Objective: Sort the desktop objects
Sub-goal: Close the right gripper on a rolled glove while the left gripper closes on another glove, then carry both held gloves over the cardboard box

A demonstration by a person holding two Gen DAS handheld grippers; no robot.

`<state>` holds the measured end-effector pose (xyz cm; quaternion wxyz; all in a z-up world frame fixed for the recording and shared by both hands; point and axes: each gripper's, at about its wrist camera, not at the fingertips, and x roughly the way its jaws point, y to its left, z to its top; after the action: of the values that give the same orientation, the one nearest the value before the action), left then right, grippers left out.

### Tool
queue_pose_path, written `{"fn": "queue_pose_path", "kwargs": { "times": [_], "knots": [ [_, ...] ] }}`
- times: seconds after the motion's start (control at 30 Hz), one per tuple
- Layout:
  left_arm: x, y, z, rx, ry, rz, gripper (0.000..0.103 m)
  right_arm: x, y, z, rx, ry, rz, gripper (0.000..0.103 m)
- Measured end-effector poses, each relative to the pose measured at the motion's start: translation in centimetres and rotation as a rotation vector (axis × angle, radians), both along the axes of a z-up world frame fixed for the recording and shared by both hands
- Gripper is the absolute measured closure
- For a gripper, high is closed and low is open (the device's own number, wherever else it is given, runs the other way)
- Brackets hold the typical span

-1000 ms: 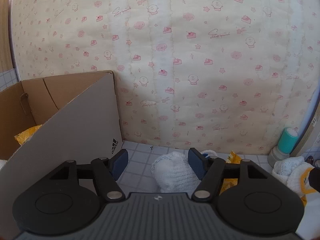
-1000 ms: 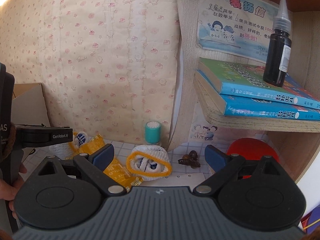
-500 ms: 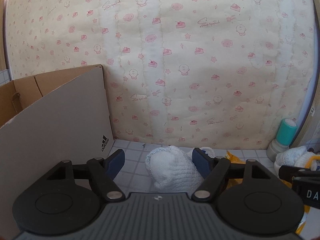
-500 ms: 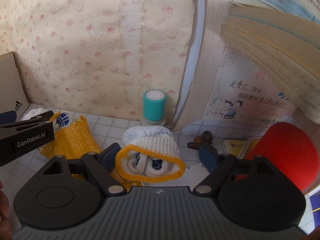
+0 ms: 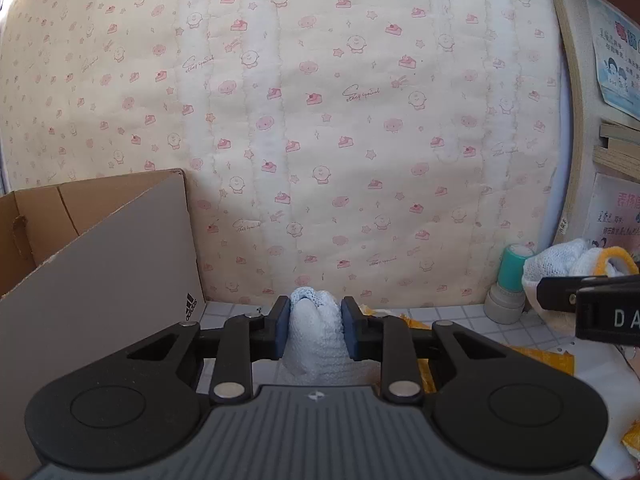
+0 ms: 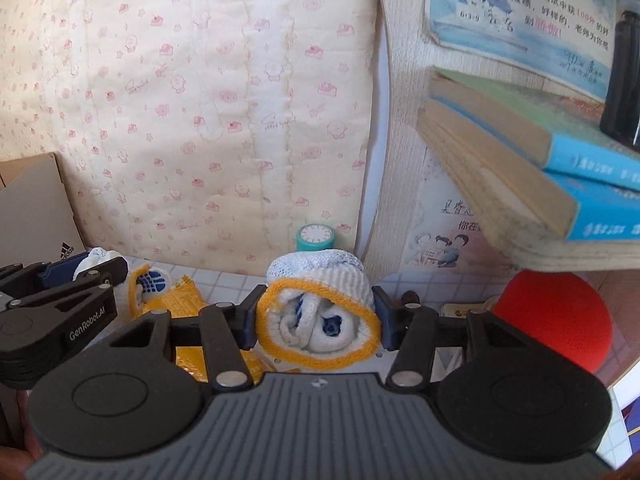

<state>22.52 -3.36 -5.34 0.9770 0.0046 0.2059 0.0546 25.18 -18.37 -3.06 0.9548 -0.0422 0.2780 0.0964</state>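
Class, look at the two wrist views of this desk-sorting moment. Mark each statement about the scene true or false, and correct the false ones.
1. The left gripper is clamped on a white knitted bundle. True.
2. The rolled glove between the right gripper's pads has a green cuff. False: the cuff is yellow.
3. A teal stamp stands by the wall behind the rolled glove. True.
4. The books lie on the desk tiles. False: they lie on a shelf above the desk.
5. A red paddle is under the shelf, right of the glove. True.
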Motion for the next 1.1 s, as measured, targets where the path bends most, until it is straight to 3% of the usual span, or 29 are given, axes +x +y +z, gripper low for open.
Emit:
{"fn": "queue_pose_path", "kwargs": {
  "times": [0.27, 0.7, 1.1],
  "knots": [
    [-2.2, -0.5, 1.2, 0.047, -0.051, -0.003, 0.077, -1.9, -0.5, 1.4, 0.026, -0.047, 0.025, 0.050],
    [-6.7, -1.3, 3.6, 0.045, -0.104, -0.056, 0.078, -5.2, -1.6, 2.6, 0.051, -0.082, 0.031, 0.050],
    [-11.2, -1.2, 6.6, 0.056, -0.126, -0.043, 0.077, -10.4, -2.3, 5.2, 0.055, -0.133, 0.030, 0.050]
  ]
}}
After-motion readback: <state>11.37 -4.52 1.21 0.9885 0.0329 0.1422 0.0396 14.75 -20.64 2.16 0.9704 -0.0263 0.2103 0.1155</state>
